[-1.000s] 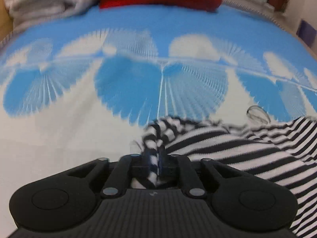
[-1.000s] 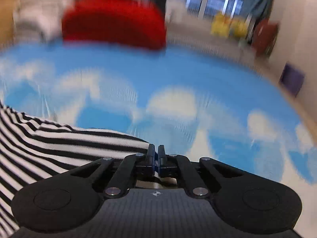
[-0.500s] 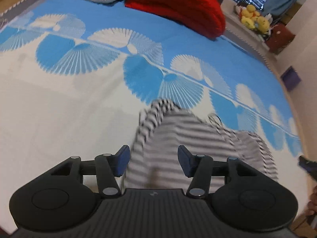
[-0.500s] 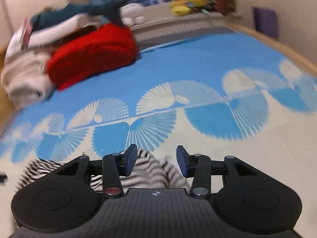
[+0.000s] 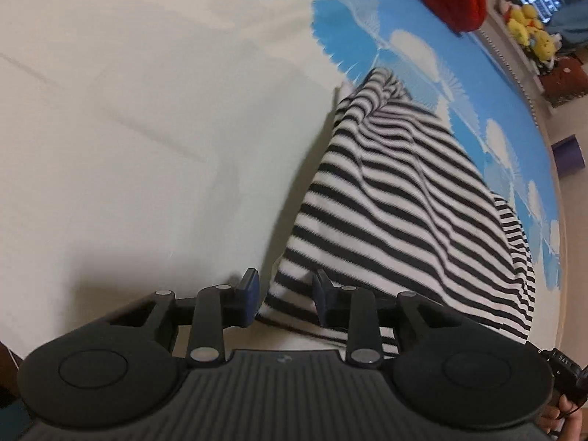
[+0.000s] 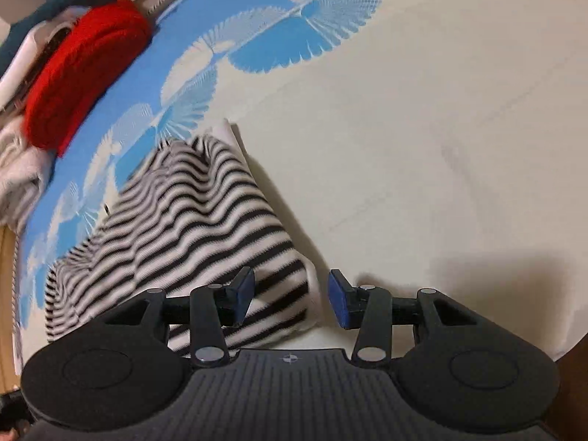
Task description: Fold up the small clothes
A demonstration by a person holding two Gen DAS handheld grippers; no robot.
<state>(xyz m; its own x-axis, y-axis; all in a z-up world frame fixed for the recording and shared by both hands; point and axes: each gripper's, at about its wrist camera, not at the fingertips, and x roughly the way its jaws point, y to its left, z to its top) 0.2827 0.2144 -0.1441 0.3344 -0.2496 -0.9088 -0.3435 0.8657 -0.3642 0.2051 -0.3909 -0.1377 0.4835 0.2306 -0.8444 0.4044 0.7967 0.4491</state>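
A black-and-white striped garment lies folded on a bed cover with blue and white fan prints. My left gripper is open, its jaws on either side of the garment's near left corner. The garment also shows in the right wrist view. My right gripper is open over its near right corner, the left finger above the stripes, the right finger above bare cover. Neither gripper holds anything.
A red knitted bundle and pale folded fabric lie at the far end of the bed. Yellow plush toys and a purple box sit beyond the bed edge. The near bed edge is close.
Both grippers were shut on the striped garment a second ago, then opened and let it go. Both have since dropped down to its near corners, and the garment now lies folded.
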